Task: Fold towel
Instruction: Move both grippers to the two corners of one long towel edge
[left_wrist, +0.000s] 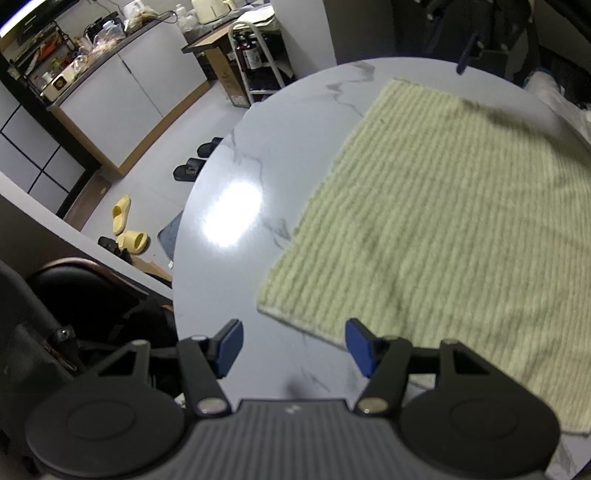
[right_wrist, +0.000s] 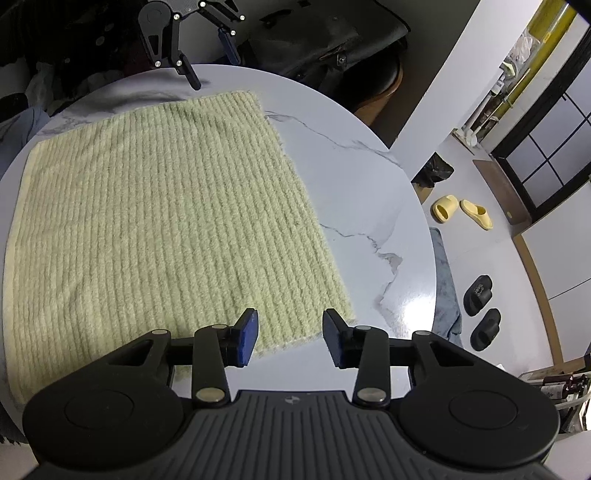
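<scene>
A pale green ribbed towel (left_wrist: 436, 221) lies spread flat on the round white marble table (left_wrist: 229, 206). My left gripper (left_wrist: 293, 345) is open and empty, hovering just off the towel's near left corner. In the right wrist view the same towel (right_wrist: 166, 221) fills the left of the table (right_wrist: 369, 206). My right gripper (right_wrist: 290, 338) is open and empty above the towel's near right corner. The left gripper (right_wrist: 212, 59) also shows there at the table's far edge, above the towel's far corner.
A black chair (right_wrist: 332, 48) stands at the far side of the table. Yellow slippers (right_wrist: 461, 212) and black slippers (right_wrist: 480, 310) lie on the floor. Cabinets with clutter (left_wrist: 110, 85) line the wall. A blue mat (right_wrist: 445, 284) lies beside the table.
</scene>
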